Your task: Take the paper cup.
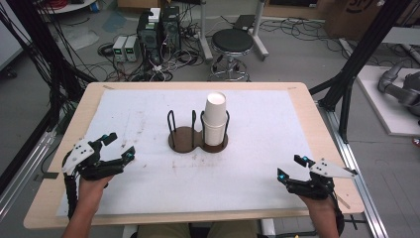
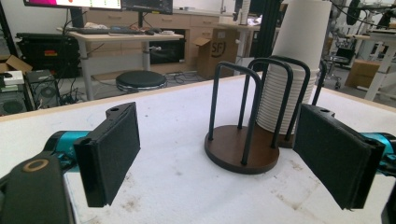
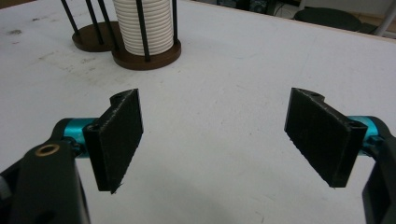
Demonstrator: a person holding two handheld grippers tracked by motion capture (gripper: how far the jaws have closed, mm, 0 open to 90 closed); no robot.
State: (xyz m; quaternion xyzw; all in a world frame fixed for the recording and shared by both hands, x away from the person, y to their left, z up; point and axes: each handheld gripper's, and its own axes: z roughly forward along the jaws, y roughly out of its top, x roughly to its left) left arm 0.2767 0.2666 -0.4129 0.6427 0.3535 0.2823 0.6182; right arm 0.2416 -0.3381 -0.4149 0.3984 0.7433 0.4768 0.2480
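Centrally in the high view, the stack of paper cups (image 1: 215,119) stands in the right ring of the cup holder (image 1: 197,139) on the desk (image 1: 148,106); left gripper (image 1: 120,148) at lower left and right gripper (image 1: 292,167) at lower right, jaws spread wide, hold nothing.

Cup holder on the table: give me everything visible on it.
The cup holder is a dark brown, wood-looking base of two joined round discs, with thin black metal hoop rods rising upright around each. It stands mid-table on the white mat. The right disc holds a tall stack of white paper cups, stacked mouth-down and rising above the rods; the left disc is empty. The left gripper and right gripper sit open, well apart from it.
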